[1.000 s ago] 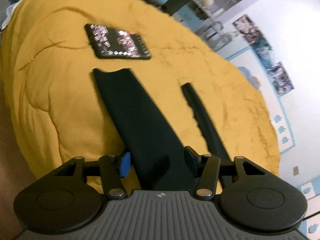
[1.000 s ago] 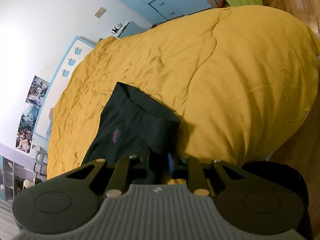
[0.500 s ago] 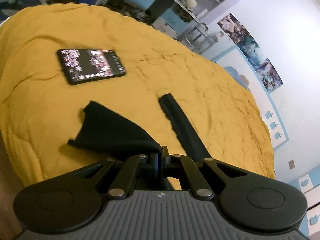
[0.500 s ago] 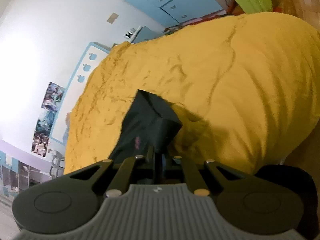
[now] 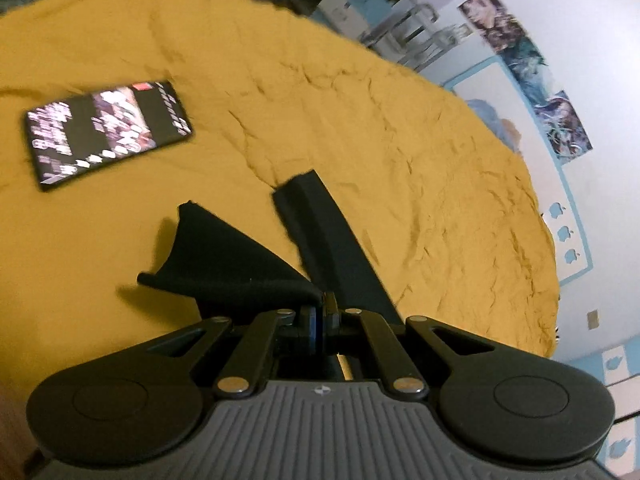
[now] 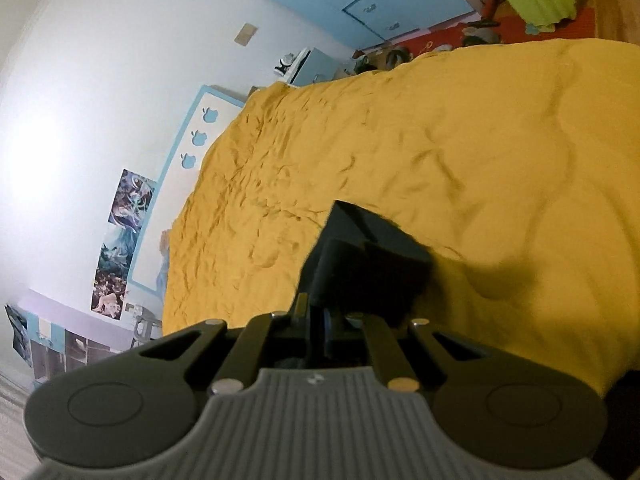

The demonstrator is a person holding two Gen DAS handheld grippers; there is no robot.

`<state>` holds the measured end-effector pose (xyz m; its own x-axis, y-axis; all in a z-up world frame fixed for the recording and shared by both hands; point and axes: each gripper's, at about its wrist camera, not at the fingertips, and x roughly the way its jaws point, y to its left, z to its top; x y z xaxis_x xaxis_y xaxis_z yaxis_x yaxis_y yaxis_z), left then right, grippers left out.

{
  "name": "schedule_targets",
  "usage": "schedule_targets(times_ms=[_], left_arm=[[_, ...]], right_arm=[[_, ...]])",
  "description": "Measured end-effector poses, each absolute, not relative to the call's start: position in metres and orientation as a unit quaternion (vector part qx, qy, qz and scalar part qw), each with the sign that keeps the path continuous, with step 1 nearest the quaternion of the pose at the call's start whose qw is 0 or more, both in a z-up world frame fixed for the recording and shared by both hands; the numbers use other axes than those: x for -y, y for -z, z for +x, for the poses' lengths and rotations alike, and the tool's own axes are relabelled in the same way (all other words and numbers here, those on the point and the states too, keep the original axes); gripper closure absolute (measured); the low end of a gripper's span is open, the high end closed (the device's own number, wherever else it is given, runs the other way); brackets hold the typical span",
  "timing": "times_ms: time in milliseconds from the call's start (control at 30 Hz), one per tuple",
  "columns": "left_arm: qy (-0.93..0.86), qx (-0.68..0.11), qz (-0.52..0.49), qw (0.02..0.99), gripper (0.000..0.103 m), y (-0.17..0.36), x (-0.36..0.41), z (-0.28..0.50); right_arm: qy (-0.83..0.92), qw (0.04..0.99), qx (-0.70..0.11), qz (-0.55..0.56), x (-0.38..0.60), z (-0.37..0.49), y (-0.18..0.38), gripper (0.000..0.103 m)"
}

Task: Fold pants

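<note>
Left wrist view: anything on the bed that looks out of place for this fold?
Yes: a phone with its screen lit lies on the yellow bedspread, just beyond the raised leg of the black pants. It is clear of the fabric for now.

Matt black cloth pants (image 5: 240, 268) on a wrinkled mustard cloth bedcover (image 5: 400, 140); glossy phone (image 5: 108, 132) screen.

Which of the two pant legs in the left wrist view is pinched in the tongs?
The nearer pant leg, lifted and folded toward the phone, is pinched by the left tongs. The other pant leg lies flat on the yellow bedspread.
</note>
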<state>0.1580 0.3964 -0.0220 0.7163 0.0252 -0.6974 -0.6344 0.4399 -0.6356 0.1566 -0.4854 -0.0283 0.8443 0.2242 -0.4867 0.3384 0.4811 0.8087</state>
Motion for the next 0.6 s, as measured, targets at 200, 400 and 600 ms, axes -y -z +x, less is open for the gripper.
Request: schedule_targets(times_ms=[200, 400, 600], left_arm=[[-0.223, -0.339, -0.490, 0.771, 0.101, 0.031, -0.405, 0.214], [-0.233, -0.365, -0.492, 0.756, 0.101, 0.041, -0.410, 0.263], [-0.249, -0.376, -0.486, 0.749, 0.101, 0.045, -0.419, 0.316]], right_arm=[[0.040, 0.801, -0.300, 0.517, 0.484, 0.216, 0.029, 0.102], [0.047, 0.776, -0.330, 0.535, 0.490, 0.273, 0.041, 0.102], [0.052, 0.771, -0.359, 0.524, 0.493, 0.343, 0.048, 0.102]])
